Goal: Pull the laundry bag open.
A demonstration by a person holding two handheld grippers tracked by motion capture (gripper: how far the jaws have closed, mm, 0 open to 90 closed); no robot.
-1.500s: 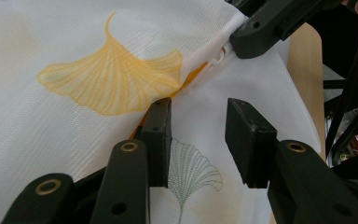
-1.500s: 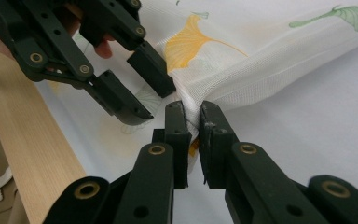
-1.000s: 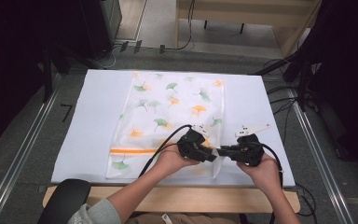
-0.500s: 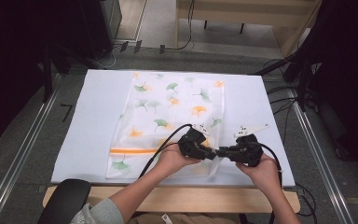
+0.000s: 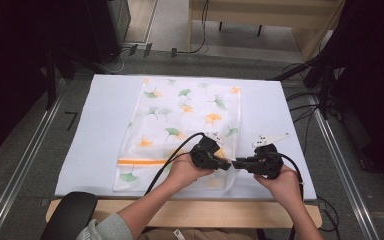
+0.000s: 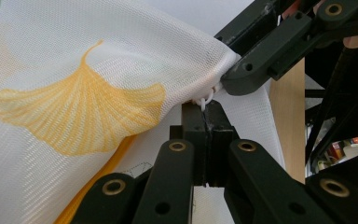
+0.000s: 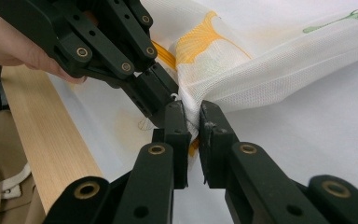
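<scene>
A white mesh bag (image 5: 185,115) printed with green and orange ginkgo leaves lies flat on the white mat (image 5: 100,135). At its near right corner both grippers meet tip to tip. My left gripper (image 5: 228,165) (image 6: 208,116) has just been closing and is shut on the small white zipper pull (image 6: 207,99), whose ring pokes out above the jaw tips. My right gripper (image 5: 237,163) (image 7: 194,116) is shut on a pinch of the bag's mesh (image 7: 270,60) right beside the pull, lifting the corner slightly off the mat.
An orange stripe (image 5: 140,161) crosses the bag near its front end. The wooden table edge (image 5: 205,212) runs just behind the hands. Metal rails (image 5: 25,160) flank the table, cables (image 5: 300,107) lie at the right, and a dark chair back (image 5: 70,215) sits at bottom left.
</scene>
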